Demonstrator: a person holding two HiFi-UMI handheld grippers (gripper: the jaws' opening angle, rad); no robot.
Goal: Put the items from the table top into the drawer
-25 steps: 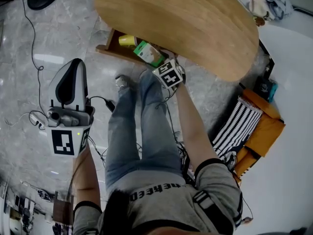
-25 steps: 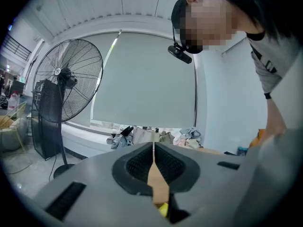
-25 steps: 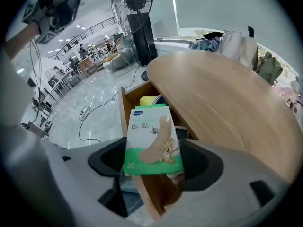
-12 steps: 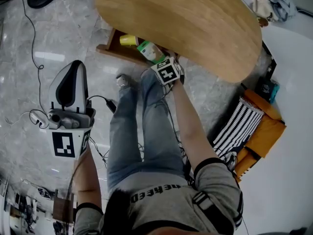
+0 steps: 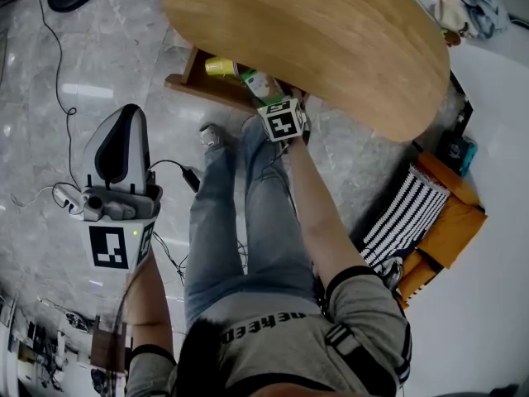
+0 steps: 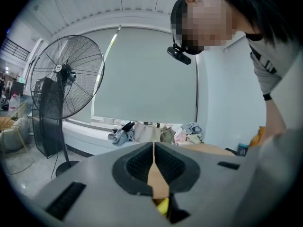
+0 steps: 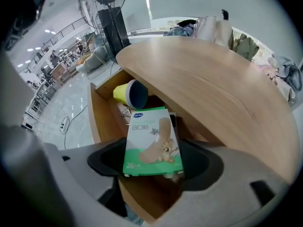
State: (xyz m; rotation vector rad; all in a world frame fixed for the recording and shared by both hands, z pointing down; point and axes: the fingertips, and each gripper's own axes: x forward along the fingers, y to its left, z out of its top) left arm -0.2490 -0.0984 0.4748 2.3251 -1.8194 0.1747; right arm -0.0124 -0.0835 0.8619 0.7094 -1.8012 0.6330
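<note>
The left gripper (image 6: 153, 151) is held aside, its jaws pressed together on nothing. A green plaster box (image 7: 152, 143) is clamped in the right gripper (image 7: 154, 167) above the open drawer (image 7: 100, 109), not yet released. Further in, a yellow cup (image 7: 128, 93) is already laid on its side. No other item is seen on the table top (image 7: 213, 91), so the task is judged nearly done

One table (image 5: 331, 48), one open drawer (image 7: 97, 115), one yellow cup (image 7: 129, 93), one green plaster box (image 7: 152, 143). Two grippers: left gripper (image 6: 154, 157), right gripper (image 7: 156, 162). Perhaps one wiry item (image 7: 124, 111) beside the cup.
</note>
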